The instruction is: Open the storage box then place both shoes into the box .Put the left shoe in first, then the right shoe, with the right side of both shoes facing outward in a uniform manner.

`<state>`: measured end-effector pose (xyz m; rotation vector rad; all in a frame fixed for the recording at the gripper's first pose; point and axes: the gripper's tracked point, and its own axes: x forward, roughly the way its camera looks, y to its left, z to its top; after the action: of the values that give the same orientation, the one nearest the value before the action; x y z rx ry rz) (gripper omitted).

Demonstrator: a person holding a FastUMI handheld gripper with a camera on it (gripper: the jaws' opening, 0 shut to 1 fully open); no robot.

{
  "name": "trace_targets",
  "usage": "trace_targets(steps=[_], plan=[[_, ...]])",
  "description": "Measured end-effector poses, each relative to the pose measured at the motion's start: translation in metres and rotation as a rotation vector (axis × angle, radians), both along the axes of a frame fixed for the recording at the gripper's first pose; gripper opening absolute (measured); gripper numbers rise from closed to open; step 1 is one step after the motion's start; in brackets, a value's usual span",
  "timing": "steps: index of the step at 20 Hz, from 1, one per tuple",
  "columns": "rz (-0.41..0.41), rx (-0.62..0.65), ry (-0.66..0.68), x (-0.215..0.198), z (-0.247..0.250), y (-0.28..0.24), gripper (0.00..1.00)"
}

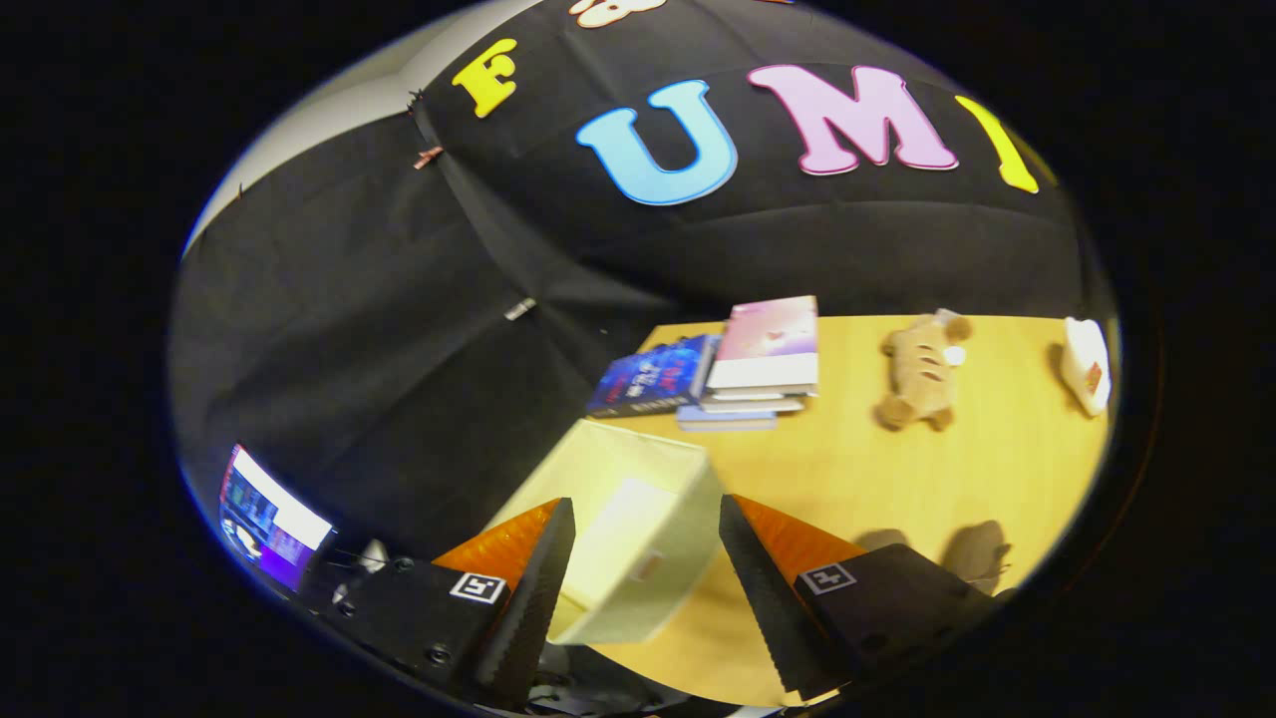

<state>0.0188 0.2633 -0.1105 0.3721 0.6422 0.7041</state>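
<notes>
While the gripper (646,588) hangs above the wooden table (897,469) with its fingers spread wide and nothing between them, the storage box (623,529) sits just ahead of and partly between the fingertips, at the table's near corner. It is a pale, cream-coloured cube with its top open and its inside looking bare; whether a lid or flap remains to be dealt with cannot be told from this angle. By its look the box is fabric or thin board, so I judge it light, a little soft in the walls, and apt to slide or tip if pushed on one side. The upper rim of a wall looks the best place to pinch, since the walls are thin enough to fit between the fingers.

Beyond the right finger, near the table's edge, lies a dark greyish shape (975,553) that may be a shoe, though it is too blurred to say. If so, it would likely be soft and light, best taken by the collar or heel.

Farther back are a stack of books (743,364), a plush toy (922,369) and a small white object (1085,364), all well apart from the box.
</notes>
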Motion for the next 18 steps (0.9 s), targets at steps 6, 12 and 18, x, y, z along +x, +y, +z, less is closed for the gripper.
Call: trace_targets(steps=[6,12,18], plan=[[-0.082,-0.314,0.087,-0.011,-0.109,-0.092,0.91],[-0.088,-0.449,0.251,-0.02,-0.206,-0.117,0.89],[-0.116,-0.46,0.334,-0.003,-0.253,-0.11,0.52]])
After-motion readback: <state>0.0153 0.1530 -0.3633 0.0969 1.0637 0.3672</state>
